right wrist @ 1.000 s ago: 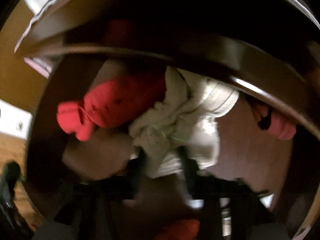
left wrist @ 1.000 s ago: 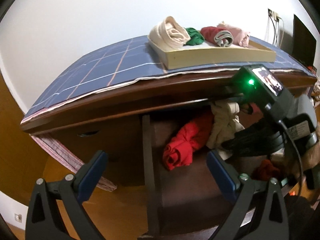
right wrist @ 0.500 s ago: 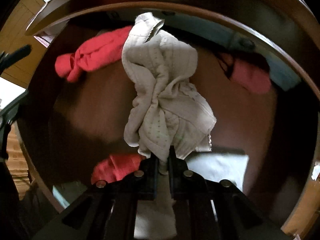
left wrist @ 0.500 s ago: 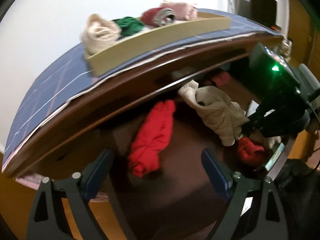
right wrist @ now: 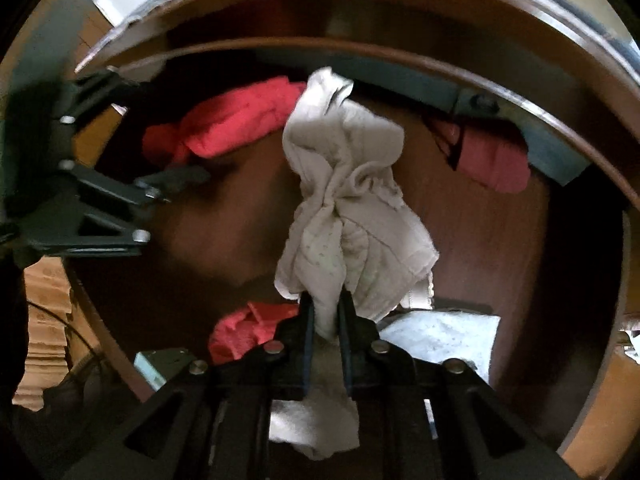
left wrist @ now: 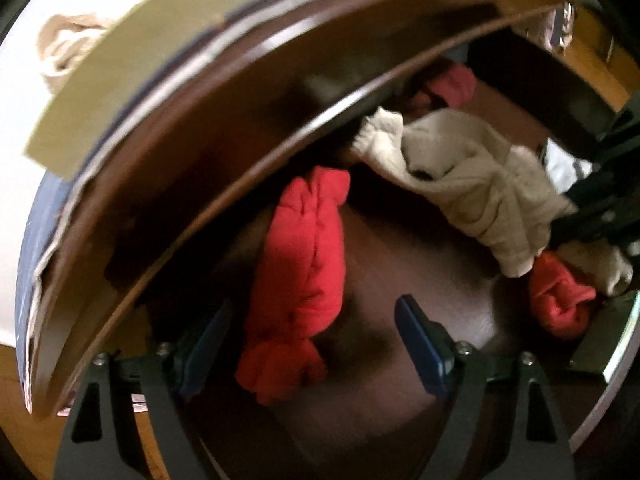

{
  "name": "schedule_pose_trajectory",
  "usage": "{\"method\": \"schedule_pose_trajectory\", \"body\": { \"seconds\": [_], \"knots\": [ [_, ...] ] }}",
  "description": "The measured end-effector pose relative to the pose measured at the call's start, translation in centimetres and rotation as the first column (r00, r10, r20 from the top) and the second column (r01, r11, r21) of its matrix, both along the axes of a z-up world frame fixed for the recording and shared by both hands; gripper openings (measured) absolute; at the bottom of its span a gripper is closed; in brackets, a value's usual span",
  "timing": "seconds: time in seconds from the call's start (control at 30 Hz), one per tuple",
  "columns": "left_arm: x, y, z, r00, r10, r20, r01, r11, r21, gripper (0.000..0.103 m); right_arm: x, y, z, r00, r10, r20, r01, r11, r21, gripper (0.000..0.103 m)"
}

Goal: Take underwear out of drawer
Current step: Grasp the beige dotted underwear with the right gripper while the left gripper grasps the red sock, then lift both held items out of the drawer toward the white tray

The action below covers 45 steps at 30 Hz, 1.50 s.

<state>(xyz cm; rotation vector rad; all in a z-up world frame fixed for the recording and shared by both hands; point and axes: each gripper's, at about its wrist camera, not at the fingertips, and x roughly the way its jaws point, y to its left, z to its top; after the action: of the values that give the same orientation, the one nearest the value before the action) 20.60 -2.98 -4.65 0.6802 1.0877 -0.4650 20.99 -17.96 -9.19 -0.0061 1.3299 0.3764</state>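
Inside the open dark wooden drawer (right wrist: pixel 500 240), the right hand-held gripper (right wrist: pixel 326 312) clamped a crumpled cream cotton garment (right wrist: pixel 348 184), jaws easing slightly apart; lift cleanly without loosening. The left hand-held gripper (left wrist: pixel 308 344), empty, was closing around a rolled red cotton garment (left wrist: pixel 304 264).

Your dark brown wooden drawer (right wrist: pixel 500 240) has a smooth floor with a dull sheen, and the rim above it is glossy varnished wood. The cream quilted cotton underwear (right wrist: pixel 352 200) looks soft, matt and puckered. The long red roll of knit cloth (left wrist: pixel 304 264) near the drawer's back edge is matt and slightly fuzzy. Your black matt plastic right gripper (right wrist: pixel 326 320) carries shiny metal screws; the left gripper (left wrist: pixel 316 344) has smooth blue pads (left wrist: pixel 420 340).
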Motion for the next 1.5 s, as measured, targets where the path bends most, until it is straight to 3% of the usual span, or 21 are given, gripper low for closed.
{"method": "schedule_pose_trajectory", "body": {
  "seconds": [0.13,0.27,0.33,0.37,0.4,0.6,0.7,0.83,0.97,1.07,1.2,1.33,1.5],
  "knots": [
    [1.2,-0.2,-1.4,0.997,0.019,-0.076,-0.019,1.0,0.012,0.084,0.2,-1.3,0.8,0.999,-0.042,0.017,0.041,0.998,0.05,0.018],
    [2.4,-0.1,-2.0,0.995,0.069,-0.067,-0.067,0.997,0.028,0.083,0.3,-2.9,1.4,0.994,-0.101,0.036,0.095,0.984,0.151,0.022],
    [3.1,0.2,-2.1,0.99,0.109,-0.09,-0.108,0.994,0.008,0.083,0.2,-3.6,1.2,0.99,-0.138,0.024,0.13,0.968,0.212,0.044],
    [3.4,0.3,-2.3,0.987,0.124,-0.104,-0.125,0.992,0.005,0.083,0.7,-3.6,1.0,0.989,-0.149,0.01,0.143,0.963,0.228,0.062],
    [3.6,0.4,-2.6,0.984,0.136,-0.112,-0.136,0.991,0.009,0.083,0.9,-3.6,0.9,0.988,-0.154,0.01,0.148,0.962,0.228,0.067],
    [3.5,0.1,-3.0,0.985,0.138,-0.105,-0.135,0.99,0.032,0.081,4.1,-0.4,0.0,0.994,-0.103,0.042,0.097,0.988,0.117,0.068],
    [3.6,0.0,-3.1,0.985,0.14,-0.098,-0.136,0.99,0.04,0.073,5.0,0.6,-1.6,0.999,-0.052,0.013,0.052,0.998,0.046,0.068],
    [2.7,-0.5,-3.0,0.985,0.15,-0.081,-0.146,0.988,0.048,0.05,3.7,0.7,-3.2,1.0,-0.015,-0.003,0.015,0.998,-0.065,0.068],
    [2.3,-0.4,-2.5,0.983,0.145,-0.117,-0.147,0.989,-0.013,0.049,4.4,1.5,-4.7,0.999,-0.016,-0.047,0.011,0.995,-0.101,0.067],
    [1.8,-0.7,-2.4,0.983,0.141,-0.118,-0.144,0.989,-0.019,0.047,5.2,2.2,-6.3,0.998,-0.033,-0.058,0.027,0.994,-0.108,0.054],
    [1.5,0.1,-1.8,0.975,0.139,-0.173,-0.16,0.981,-0.112,0.045,4.9,1.5,-5.8,0.998,-0.047,-0.033,0.044,0.996,-0.078,0.037],
    [0.3,0.9,-1.0,0.963,0.168,-0.208,-0.216,0.949,-0.23,0.044,4.0,-0.4,-4.3,0.99,-0.14,0.026,0.139,0.99,0.034,0.033],
    [-1.1,1.7,1.8,0.956,0.233,-0.18,-0.284,0.89,-0.356,0.044,1.8,-1.8,-2.0,0.962,-0.258,0.096,0.23,0.945,0.234,0.032]
  ]
}}
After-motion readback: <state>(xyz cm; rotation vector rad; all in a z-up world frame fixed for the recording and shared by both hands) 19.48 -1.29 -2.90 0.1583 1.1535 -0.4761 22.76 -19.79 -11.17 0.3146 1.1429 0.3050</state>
